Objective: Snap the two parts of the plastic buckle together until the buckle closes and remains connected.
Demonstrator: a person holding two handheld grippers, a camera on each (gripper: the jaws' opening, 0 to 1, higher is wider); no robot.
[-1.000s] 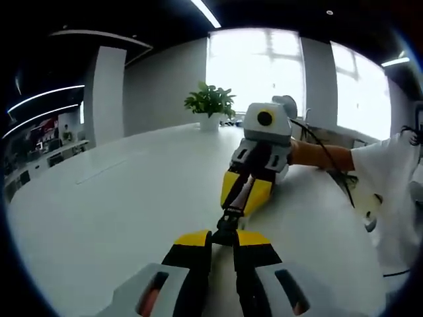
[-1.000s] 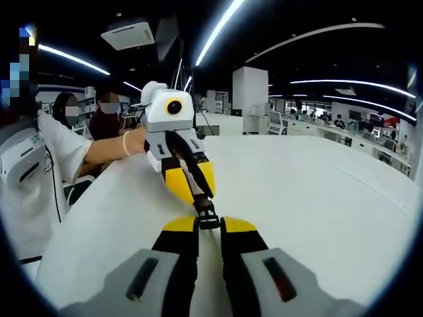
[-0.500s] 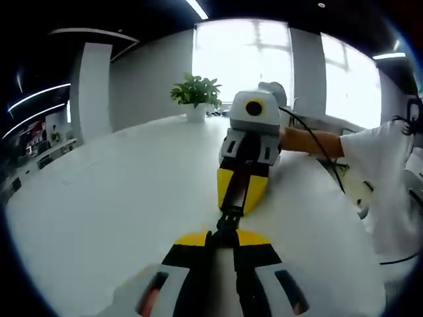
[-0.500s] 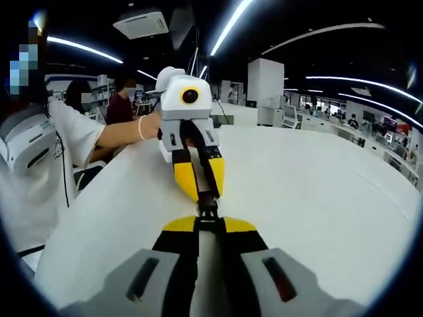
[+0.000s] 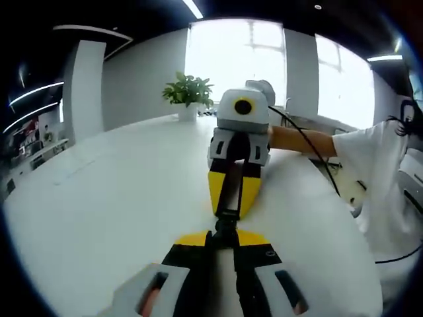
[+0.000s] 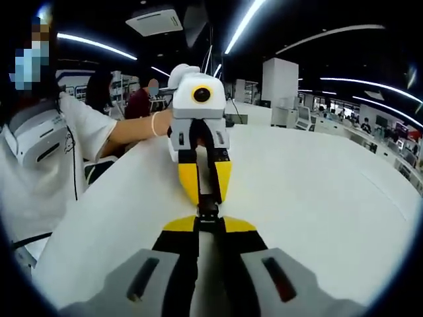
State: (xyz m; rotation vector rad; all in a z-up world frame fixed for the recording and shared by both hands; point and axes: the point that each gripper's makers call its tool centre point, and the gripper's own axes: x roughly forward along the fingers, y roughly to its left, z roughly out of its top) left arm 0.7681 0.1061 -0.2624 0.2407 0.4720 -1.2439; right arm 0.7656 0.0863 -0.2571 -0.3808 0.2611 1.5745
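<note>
We hold both hand-held grippers nose to nose over the tabletop (image 5: 99, 198): left hand-held gripper (image 5: 223, 238) and right hand-held gripper (image 6: 210, 224) each clamped on a half of the black buckle (image 6: 208, 210), aligned for mating.

buckle (image 5: 225, 223) between facing tools, above table (image 5: 119, 198)
</note>
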